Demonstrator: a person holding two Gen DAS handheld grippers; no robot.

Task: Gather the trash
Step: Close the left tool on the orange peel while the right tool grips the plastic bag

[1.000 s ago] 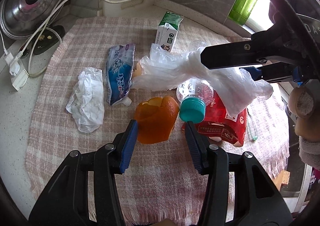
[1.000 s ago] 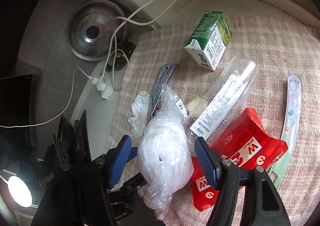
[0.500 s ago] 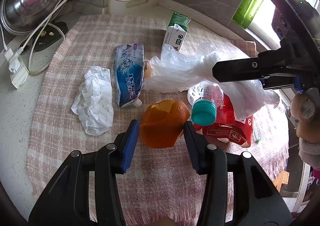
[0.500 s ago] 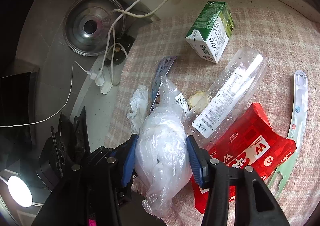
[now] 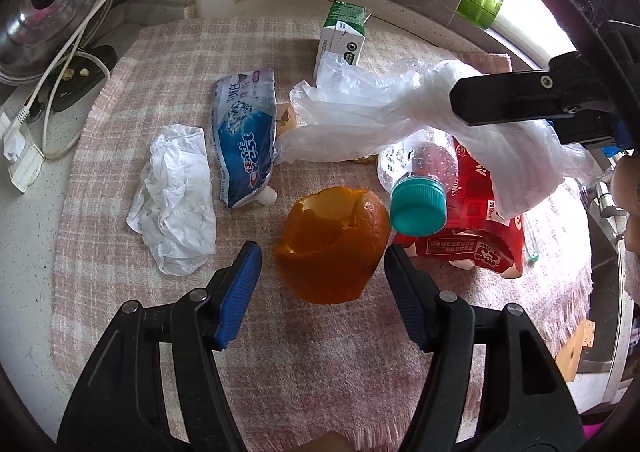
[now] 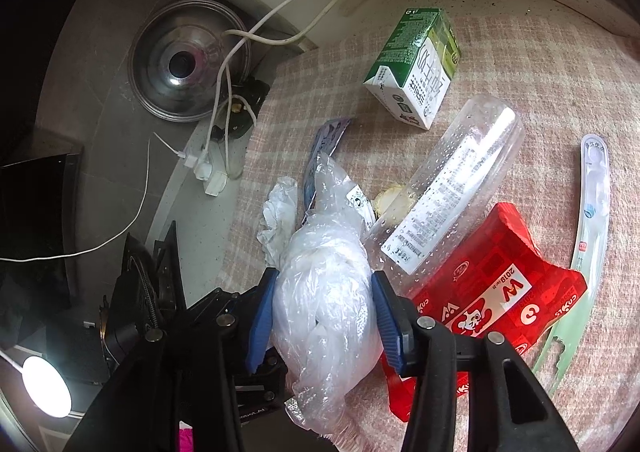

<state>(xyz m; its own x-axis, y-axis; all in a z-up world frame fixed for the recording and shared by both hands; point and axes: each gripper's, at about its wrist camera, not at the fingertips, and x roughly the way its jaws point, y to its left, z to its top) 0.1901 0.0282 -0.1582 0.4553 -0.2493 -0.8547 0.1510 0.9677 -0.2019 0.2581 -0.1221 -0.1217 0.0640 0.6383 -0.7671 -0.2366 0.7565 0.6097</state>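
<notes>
**Bag pinched, peel lined up**

Your right gripper [image 6: 323, 306] has just closed on the plastic bag [image 6: 326, 292], lifted above the cloth. Your left gripper [image 5: 322, 280], jaws spread, now straddles the orange peel [image 5: 332, 244]; squeeze next.

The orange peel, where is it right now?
In the left wrist view the orange peel sits on the checked cloth between the open left gripper fingers, just left of the teal bottle cap.
</notes>
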